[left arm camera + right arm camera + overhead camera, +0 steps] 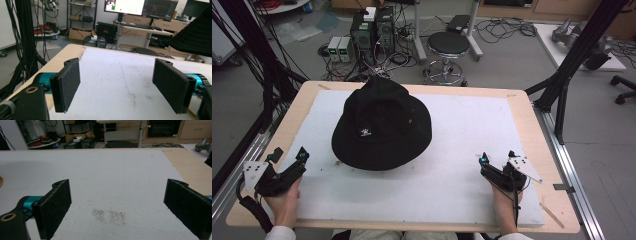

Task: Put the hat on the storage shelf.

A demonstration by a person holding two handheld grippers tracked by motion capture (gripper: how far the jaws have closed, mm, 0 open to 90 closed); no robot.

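While black hat (381, 124) sits untouched, L tongs (288, 159) & R tongs (497, 156) gape wide, empty.

Beyond the left gripper (120, 85), the black hat (195, 35) is cut off by the picture's right edge; its white emblem (365, 132) is too small to read.

Even, diffuse overhead light falls across the white mat on the counter (532, 125) in the high view, which is soft and slightly grainy, with dim floor beyond. The black hat (381, 124) swallows detail and throws only a faint shadow at its near brim. The left gripper view runs bright and washed out toward the glowing monitors (141, 7), its near jaws slightly soft. The right gripper view is evenly lit and free of glare, its straight edges bowing a little near the frame's corners
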